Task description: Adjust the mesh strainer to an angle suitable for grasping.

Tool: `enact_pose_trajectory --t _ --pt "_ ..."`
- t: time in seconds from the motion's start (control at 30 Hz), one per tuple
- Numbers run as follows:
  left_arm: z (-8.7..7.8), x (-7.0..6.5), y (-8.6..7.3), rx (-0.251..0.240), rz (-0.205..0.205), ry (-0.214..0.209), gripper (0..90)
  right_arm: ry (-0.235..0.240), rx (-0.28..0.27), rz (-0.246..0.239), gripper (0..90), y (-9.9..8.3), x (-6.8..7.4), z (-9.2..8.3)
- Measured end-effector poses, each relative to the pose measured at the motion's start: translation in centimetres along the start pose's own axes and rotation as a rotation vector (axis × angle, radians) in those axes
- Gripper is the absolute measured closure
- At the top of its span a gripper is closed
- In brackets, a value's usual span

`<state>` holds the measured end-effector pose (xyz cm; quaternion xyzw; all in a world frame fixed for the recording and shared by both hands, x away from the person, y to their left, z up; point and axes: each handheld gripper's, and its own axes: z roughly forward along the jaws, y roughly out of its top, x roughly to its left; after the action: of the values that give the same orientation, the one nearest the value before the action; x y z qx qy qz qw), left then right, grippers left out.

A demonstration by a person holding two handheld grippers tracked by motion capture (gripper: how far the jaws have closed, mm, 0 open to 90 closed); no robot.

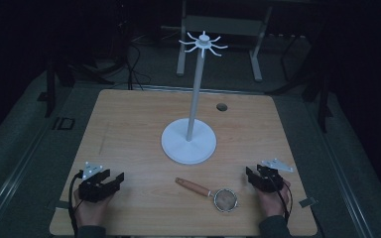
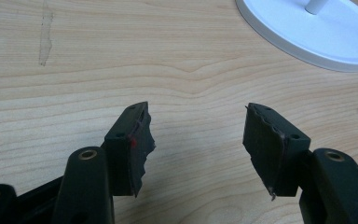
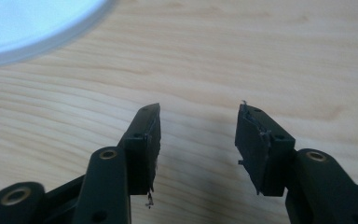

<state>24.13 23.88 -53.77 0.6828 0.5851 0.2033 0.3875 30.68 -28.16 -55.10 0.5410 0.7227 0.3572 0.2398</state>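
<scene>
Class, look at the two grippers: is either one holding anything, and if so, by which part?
Nothing is held. The left gripper and the right gripper both stand open over bare table; the strainer lies untouched between them.

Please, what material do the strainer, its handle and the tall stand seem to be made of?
The strainer: apparently metal, with a shiny rim and fine mesh. Its handle: probably wood, matte reddish-brown. The stand: looks like white plastic or painted metal, smooth and slightly glossy at the base; the pictures cannot settle which.
</scene>
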Motion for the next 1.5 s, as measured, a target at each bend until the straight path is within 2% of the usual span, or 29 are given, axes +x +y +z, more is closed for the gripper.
enact_pose_trajectory --t 0.07,0.13,0.17,0.2,0.27,0.4,0.47,1.0,1.33,1.5 --pt "0.0 -0.1 0.0 0.000 0.004 0.001 42.1 0.023 0.009 -0.027 47.9 0.5 0.8 -0.5" --pt "0.0 -0.2 0.0 -0.002 0.014 -0.001 42.1 0.004 0.007 -0.109 51.4 1.1 1.9 -1.2" --pt "0.0 -0.2 0.0 0.001 0.018 -0.003 42.1 0.004 0.007 -0.109 51.4 1.1 1.9 -1.2" --pt "0.0 -0.3 0.0 0.002 0.018 -0.004 42.1 -0.001 0.005 -0.141 52.1 1.4 2.5 -1.6" --pt "0.0 -0.3 0.0 0.003 0.023 -0.006 42.2 0.012 -0.009 -0.189 52.6 1.8 3.3 -2.1" --pt "0.1 -0.4 0.0 0.004 0.026 -0.008 42.3 0.036 0.005 -0.285 53.0 2.4 4.7 -2.6" --pt "0.2 -0.4 0.0 0.006 0.029 -0.009 42.3 0.050 0.008 -0.316 52.9 2.6 5.1 -2.7" --pt "0.1 -0.7 0.0 -0.001 0.042 -0.018 42.2 0.130 0.095 -0.464 51.0 4.7 7.5 -2.5" --pt "0.1 -0.8 -0.1 -0.007 0.038 -0.025 41.9 0.191 0.141 -0.512 48.1 5.6 8.5 -2.2" --pt "0.0 -0.9 -0.1 -0.007 0.036 -0.030 41.9 0.200 0.172 -0.531 48.0 5.8 9.1 -2.1"
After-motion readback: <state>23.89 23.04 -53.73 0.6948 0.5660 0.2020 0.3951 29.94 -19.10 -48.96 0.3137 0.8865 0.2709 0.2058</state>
